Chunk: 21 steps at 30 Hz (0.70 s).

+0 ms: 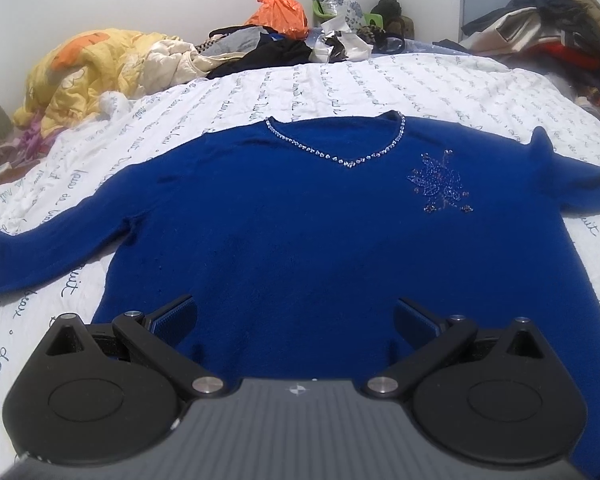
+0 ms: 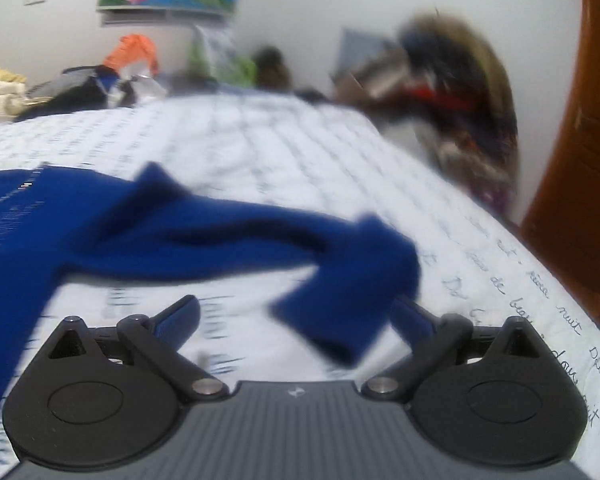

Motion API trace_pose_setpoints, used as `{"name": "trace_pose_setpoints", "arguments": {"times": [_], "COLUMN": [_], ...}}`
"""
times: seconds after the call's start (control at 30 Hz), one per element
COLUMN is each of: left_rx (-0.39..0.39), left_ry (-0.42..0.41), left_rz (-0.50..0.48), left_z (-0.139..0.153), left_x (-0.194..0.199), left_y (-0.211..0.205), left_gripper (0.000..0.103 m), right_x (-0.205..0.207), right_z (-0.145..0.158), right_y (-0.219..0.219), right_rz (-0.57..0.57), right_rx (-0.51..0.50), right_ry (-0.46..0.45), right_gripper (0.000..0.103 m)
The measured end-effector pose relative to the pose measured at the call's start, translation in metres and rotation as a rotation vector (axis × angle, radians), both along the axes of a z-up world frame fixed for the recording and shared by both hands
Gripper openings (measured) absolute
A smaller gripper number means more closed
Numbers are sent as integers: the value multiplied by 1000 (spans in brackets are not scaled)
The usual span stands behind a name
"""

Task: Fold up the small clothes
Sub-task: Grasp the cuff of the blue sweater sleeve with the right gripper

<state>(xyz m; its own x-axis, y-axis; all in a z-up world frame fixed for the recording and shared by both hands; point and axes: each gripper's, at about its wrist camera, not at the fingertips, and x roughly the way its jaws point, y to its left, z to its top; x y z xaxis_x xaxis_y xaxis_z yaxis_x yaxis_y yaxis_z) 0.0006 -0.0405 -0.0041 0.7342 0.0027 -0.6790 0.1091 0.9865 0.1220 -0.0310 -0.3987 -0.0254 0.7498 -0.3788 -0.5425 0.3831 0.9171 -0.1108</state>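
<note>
Blue knit cuff of the sweater's sleeve lies just ahead of my right gripper, jaws wide, nothing clamped; the sleeve runs leftward to the body. My left gripper, also wide, hovers over the sweater spread flat on the bed.

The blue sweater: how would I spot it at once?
Look at the bed's white quilt covered in handwriting. The blue sweater lies spread flat on it, sleeves out. Unlike the heaped clothes behind, it has a sparkly beaded neckline and a beaded flower.
</note>
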Motion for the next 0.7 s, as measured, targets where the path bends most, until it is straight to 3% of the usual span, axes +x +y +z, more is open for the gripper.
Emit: {"name": "trace_pose_setpoints", "arguments": {"times": [0.13, 0.23, 0.33, 0.4, 0.43, 0.5, 0.7], "left_rx": [12, 15, 5, 2, 3, 6, 4], "left_ry": [-2, -3, 2, 3, 3, 3, -2], "left_rz": [-6, 5, 18, 22, 21, 19, 25], "left_z": [0, 0, 0, 0, 0, 0, 2], "left_x": [-2, -1, 1, 1, 0, 0, 0], "left_y": [0, 3, 6, 8, 8, 8, 12], "left_gripper": [103, 103, 103, 103, 103, 103, 103], "right_x": [8, 9, 9, 7, 7, 4, -18], "right_z": [-12, -18, -15, -12, -11, -8, 7], "right_y": [-14, -21, -30, -38, -44, -62, -137], "right_rz": [0, -2, -19, -41, -47, -59, -126], "right_rx": [21, 91, 95, 107, 131, 237, 669], "right_ry": [62, 33, 16, 9, -1, -37, -265], "right_gripper": [85, 75, 52, 27, 23, 12, 7]}}
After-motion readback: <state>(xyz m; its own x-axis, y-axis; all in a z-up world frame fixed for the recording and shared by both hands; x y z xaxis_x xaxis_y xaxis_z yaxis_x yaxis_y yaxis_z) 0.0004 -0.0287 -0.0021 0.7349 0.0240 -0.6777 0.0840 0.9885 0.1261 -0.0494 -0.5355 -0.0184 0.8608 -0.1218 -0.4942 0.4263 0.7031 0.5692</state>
